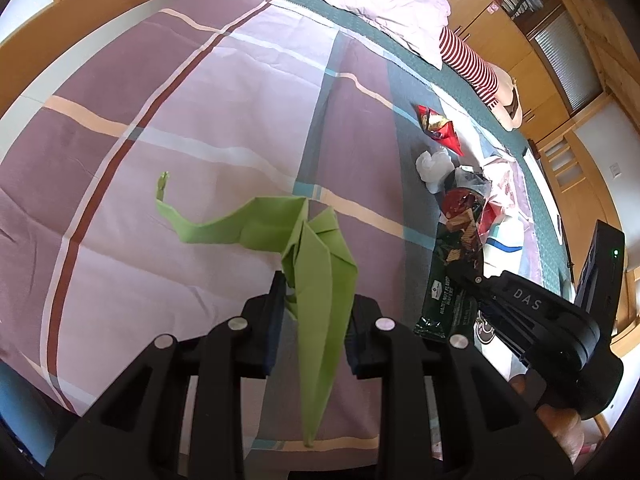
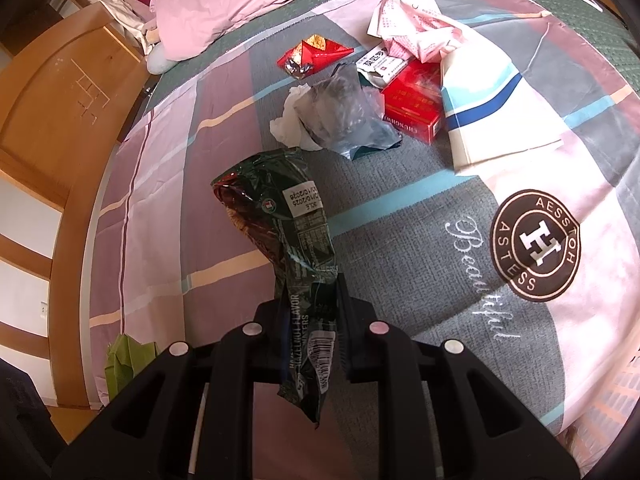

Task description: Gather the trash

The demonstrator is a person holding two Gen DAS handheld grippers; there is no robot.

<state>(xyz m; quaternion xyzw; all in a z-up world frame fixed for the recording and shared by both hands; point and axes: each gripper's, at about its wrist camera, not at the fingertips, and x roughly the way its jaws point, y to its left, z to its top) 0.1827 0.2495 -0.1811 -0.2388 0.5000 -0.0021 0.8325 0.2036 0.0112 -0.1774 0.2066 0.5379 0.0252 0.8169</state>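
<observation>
My left gripper is shut on a folded green paper and holds it above the plaid bedspread. My right gripper is shut on a dark green wafer wrapper, held up over the bed; the wrapper also shows in the left wrist view. On the bed lie a red snack wrapper, a crumpled white tissue, a grey plastic bag, a red cigarette box and a small white box.
A pink pillow lies at the head of the bed. A pink patterned cloth and a striped paper bag lie beside the trash. The wooden bed frame runs along the left. A striped soft toy lies near the pillow.
</observation>
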